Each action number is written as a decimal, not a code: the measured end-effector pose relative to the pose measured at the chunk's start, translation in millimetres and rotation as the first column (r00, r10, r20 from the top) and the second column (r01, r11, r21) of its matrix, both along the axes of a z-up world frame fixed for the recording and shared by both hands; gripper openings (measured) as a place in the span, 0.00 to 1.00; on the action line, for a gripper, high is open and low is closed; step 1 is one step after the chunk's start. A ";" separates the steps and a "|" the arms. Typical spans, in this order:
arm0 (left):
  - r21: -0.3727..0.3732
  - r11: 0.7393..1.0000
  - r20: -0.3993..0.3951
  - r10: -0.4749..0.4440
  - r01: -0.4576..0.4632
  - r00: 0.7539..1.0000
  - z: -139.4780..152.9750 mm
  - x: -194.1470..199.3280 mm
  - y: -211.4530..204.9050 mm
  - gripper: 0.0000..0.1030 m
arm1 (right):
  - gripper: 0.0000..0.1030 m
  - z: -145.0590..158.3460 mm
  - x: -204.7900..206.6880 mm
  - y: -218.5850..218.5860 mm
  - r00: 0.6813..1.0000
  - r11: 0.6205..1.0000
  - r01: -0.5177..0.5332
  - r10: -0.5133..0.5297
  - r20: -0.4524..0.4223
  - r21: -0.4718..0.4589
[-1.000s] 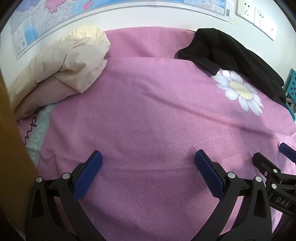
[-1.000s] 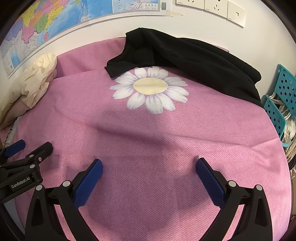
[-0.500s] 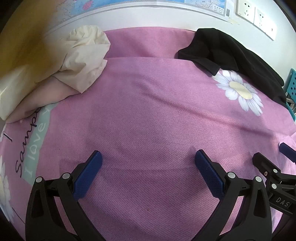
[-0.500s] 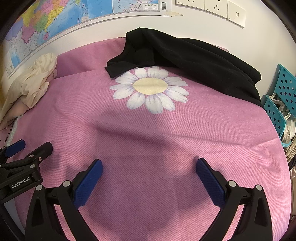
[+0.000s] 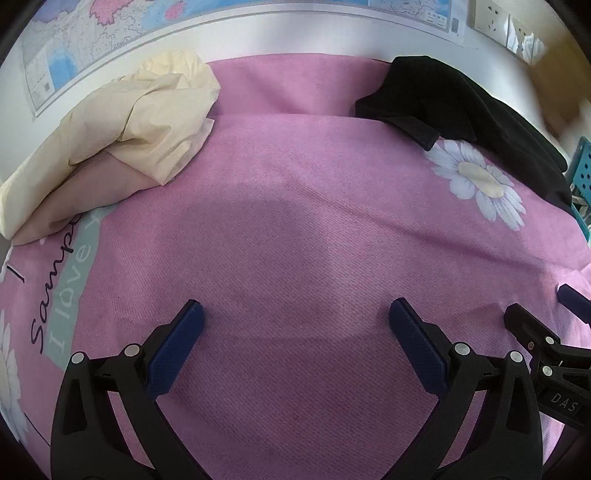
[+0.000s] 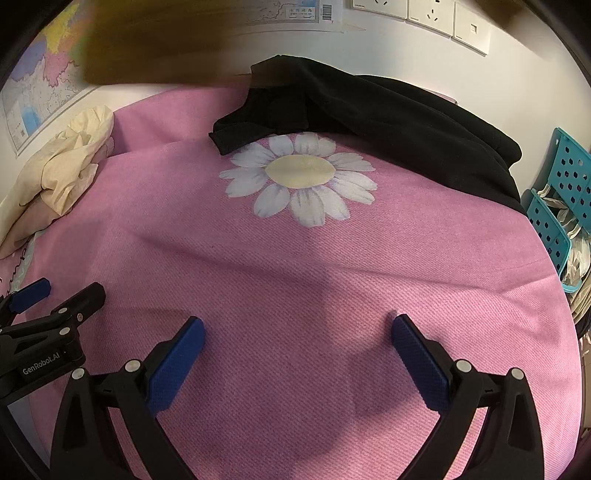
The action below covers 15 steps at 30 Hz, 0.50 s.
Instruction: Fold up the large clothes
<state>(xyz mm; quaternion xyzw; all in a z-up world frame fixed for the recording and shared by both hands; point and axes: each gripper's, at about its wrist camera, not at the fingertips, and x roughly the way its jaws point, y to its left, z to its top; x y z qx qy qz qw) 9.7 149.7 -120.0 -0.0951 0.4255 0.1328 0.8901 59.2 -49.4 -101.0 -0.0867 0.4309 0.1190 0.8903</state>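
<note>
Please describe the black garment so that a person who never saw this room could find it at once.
Look at the pink bedcover and find its printed white daisy. Just beyond the daisy, along the wall under the sockets, lies the black garment, one edge touching the petals. It is the only dark cloth; the other heap, the cream fabric, lies at the far left.

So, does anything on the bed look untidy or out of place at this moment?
Yes. A black garment lies bunched at the far right of the pink bedspread, one corner over the daisy print. A cream cloth is crumpled at the far left. Both tools, left and right, are open and empty.
</note>
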 end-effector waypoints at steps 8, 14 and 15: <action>0.000 1.000 0.000 0.000 0.000 1.000 -0.7 0.1 0.0 0.96 | 0.96 -0.2 -0.1 -0.1 1.000 1.000 0.000 0.000 0.000 0.000; 0.000 1.000 0.000 0.000 0.000 1.000 -1.3 0.2 0.0 0.96 | 0.96 -0.2 0.0 -0.1 1.000 1.000 0.000 0.000 0.000 0.000; 0.000 1.000 0.000 0.000 0.000 1.000 -1.4 0.2 -0.2 0.96 | 0.96 -0.3 -0.3 0.2 1.000 1.000 0.000 0.000 0.000 0.000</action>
